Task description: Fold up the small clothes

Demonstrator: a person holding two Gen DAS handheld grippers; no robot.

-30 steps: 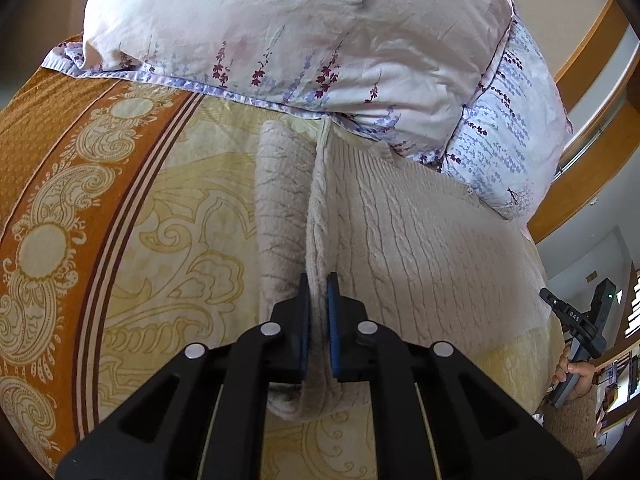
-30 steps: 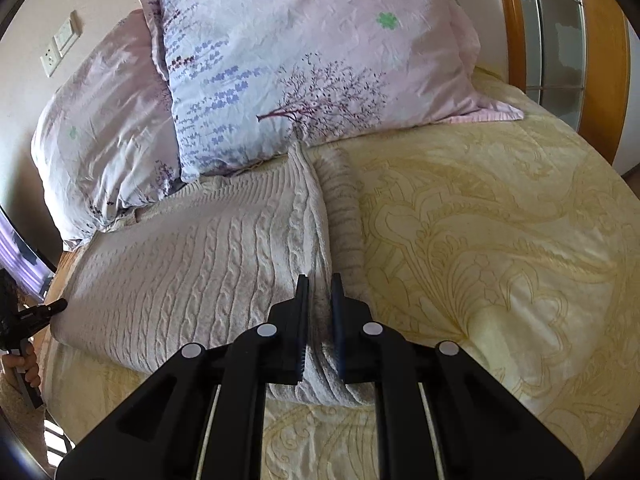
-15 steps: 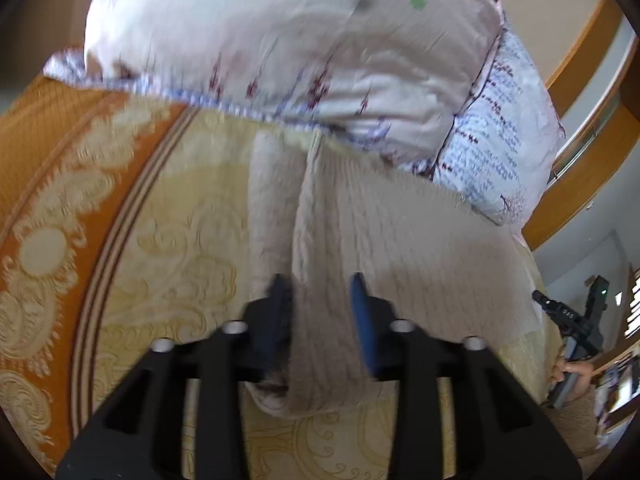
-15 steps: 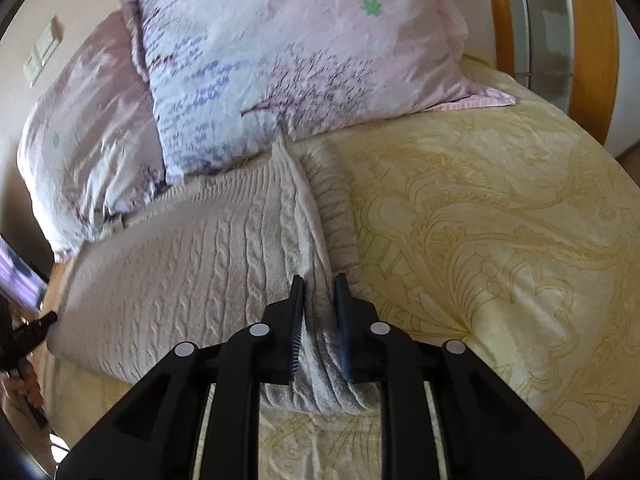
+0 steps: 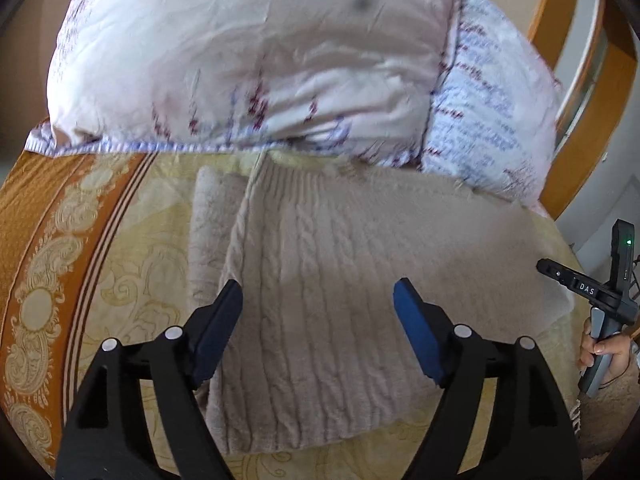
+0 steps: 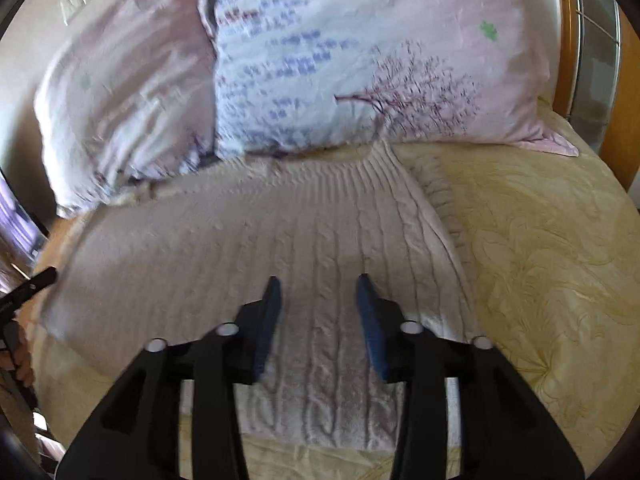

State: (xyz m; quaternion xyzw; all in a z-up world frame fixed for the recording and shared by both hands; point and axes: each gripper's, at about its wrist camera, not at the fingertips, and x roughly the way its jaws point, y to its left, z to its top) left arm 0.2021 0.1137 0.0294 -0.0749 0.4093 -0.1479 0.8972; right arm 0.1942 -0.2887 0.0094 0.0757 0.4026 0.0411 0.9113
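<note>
Beige cable-knit sweater folded flat on yellow patterned bedspread, far edge touching floral pillows. Cable ribs run near-to-far; long axis left-right; ribbed band at far end toward pillows. Left gripper fingers spread wide, just opened, over sweater, gripping nothing. Right gripper fingers partly apart, just opened, nothing held. Lettering "DAS" on right gripper, seen from left wrist view.
</note>
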